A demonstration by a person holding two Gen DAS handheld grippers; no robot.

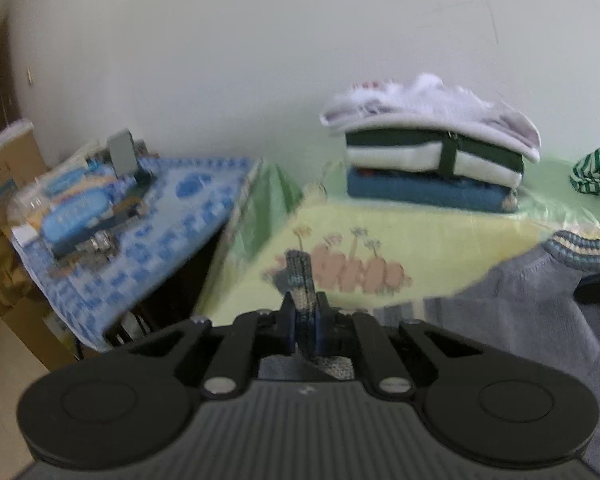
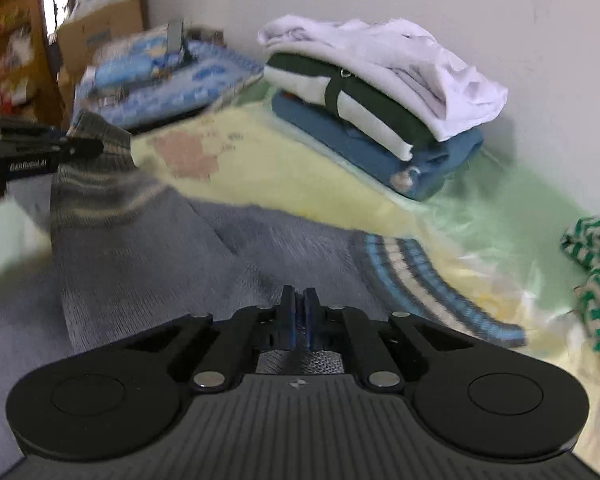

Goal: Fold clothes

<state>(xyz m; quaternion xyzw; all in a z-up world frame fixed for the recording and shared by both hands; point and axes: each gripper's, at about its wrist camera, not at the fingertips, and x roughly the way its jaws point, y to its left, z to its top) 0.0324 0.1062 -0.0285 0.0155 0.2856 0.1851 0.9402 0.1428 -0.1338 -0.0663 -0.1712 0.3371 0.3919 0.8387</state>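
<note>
Two tools grip one grey knit sweater, which lies spread over the near part of a desk covered in a yellow-green printed cloth. Going left to right in the left wrist view: at about nine o'clock sits a second surface under a blue patterned cloth carrying a blurred heap of blue packets, with a cardboard box beyond it. At six o'clock the left tool is clenched on a striped cuff or hem of the sweater, which sticks up between its blue pads. At about one o'clock stands a stack of folded clothes: a blue piece at the bottom, a dark green and white one in the middle, white ones on top, against the wall. At three o'clock lies a crumpled green-and-white striped garment, apart from the stack.

In the right wrist view the left tool shows at nine o'clock, lifting its striped edge clear of the desk. The right tool at six o'clock is pinched shut on grey knit fabric; a blue-and-cream striped band of the sweater lies flat at about four o'clock.
</note>
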